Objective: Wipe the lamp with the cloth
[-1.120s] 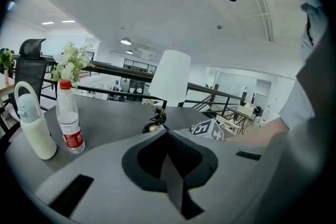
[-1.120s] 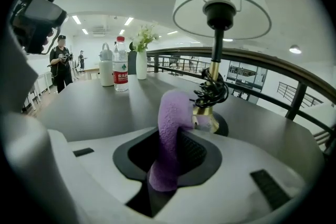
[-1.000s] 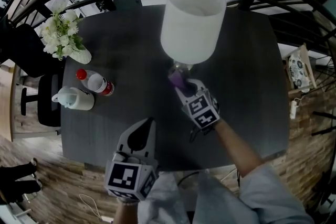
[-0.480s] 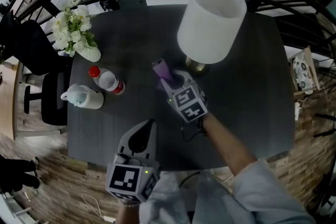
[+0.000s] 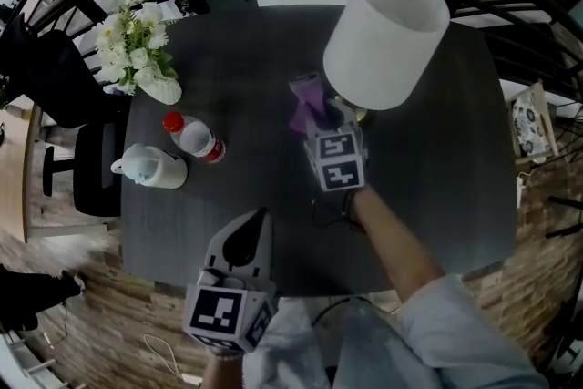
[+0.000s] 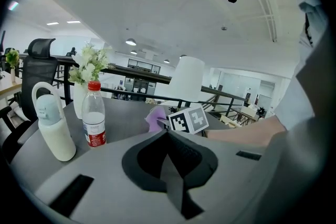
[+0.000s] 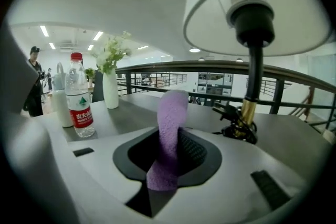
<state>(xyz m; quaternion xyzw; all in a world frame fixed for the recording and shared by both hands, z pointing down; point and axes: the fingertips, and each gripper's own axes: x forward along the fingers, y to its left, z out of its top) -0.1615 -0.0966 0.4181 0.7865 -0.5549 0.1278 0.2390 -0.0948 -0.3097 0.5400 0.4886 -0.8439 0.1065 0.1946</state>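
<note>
The lamp (image 5: pixel 387 41) stands at the table's far right, its white shade hiding most of the brass base. My right gripper (image 5: pixel 321 118) is shut on a purple cloth (image 5: pixel 308 103), held just left of the shade's lower edge. In the right gripper view the cloth (image 7: pixel 169 123) sticks up from between the jaws, with the lamp's black stem (image 7: pixel 255 68) and base (image 7: pixel 242 124) to the right and apart from it. My left gripper (image 5: pixel 246 237) hangs over the near table edge, shut and holding nothing. In the left gripper view the lamp shade (image 6: pixel 186 78) rises behind the cloth (image 6: pixel 155 117).
A red-capped water bottle (image 5: pixel 193 138), a white jug (image 5: pixel 150 168) and a vase of white flowers (image 5: pixel 137 59) stand on the left of the dark table (image 5: pixel 246 50). A black plug and cord (image 7: pixel 229 112) lie by the lamp base. An office chair (image 5: pixel 86 178) stands beyond the left edge.
The right gripper with the cloth swung left away from the lamp's base, then back up beside the shade's left edge. The head view has shifted. The left gripper has stayed put.
</note>
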